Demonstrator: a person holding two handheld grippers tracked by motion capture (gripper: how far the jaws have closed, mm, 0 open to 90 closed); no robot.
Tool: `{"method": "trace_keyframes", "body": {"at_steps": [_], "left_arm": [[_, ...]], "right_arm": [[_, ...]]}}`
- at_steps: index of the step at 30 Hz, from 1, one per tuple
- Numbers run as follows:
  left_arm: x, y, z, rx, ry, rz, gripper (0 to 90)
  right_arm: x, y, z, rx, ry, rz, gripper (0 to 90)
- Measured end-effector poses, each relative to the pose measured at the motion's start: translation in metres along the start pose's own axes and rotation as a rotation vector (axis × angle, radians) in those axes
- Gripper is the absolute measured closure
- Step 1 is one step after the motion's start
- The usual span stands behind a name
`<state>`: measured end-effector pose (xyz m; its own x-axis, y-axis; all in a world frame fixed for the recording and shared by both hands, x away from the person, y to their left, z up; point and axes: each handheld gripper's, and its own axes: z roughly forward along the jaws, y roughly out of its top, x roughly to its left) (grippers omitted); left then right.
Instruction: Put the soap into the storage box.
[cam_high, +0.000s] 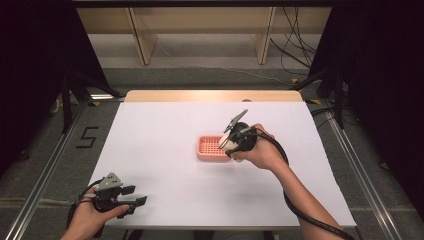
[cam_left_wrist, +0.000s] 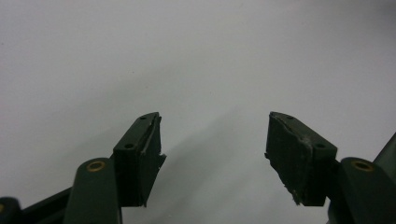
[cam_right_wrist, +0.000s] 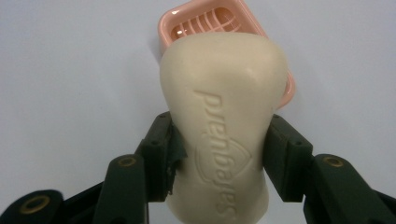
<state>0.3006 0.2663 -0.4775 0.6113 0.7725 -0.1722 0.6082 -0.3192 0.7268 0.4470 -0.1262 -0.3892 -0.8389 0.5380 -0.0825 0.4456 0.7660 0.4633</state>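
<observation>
A cream soap bar (cam_right_wrist: 224, 112) with embossed lettering sits between the pads of my right gripper (cam_right_wrist: 220, 125), which is shut on its narrow waist. Just beyond the bar lies a pink slatted soap dish (cam_right_wrist: 201, 23). In the high view the right gripper (cam_high: 227, 145) hovers over the right end of the dish (cam_high: 210, 148) at the table's middle, and the soap (cam_high: 232, 152) shows pale under the hand. My left gripper (cam_high: 137, 195) rests near the front left corner, held by a hand. Its jaws stand wide apart with nothing between them (cam_left_wrist: 215, 122).
A white sheet covers the table (cam_high: 165, 165), with a wooden strip (cam_high: 212, 96) at its far edge. Black cables trail from both grippers. Beyond the table are wooden shelf legs (cam_high: 142, 47), floor cables (cam_high: 295, 50) and dark stands at both sides.
</observation>
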Motion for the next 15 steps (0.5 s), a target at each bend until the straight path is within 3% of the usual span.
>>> {"method": "trace_keyframes", "body": {"at_steps": [2,4,8,15], "left_arm": [[-0.0001,0.0001,0.0000,-0.001,0.000,0.000,35.3],[-0.0001,0.0001,0.0000,-0.001,-0.001,0.000,35.3],[0.0000,0.0000,0.0000,0.001,-0.001,0.000,35.3],[0.0000,0.0001,0.0000,0.003,-0.002,0.001,35.3]], "right_arm": [[-0.0003,0.0011,0.0005,-0.002,0.005,-0.010,50.5],[0.0015,0.0014,0.0005,0.001,0.005,0.014,50.5],[-0.0002,0.0045,0.0021,-0.001,0.001,-0.018,50.5],[-0.0001,0.0075,0.0018,-0.001,0.001,-0.009,50.5]]}}
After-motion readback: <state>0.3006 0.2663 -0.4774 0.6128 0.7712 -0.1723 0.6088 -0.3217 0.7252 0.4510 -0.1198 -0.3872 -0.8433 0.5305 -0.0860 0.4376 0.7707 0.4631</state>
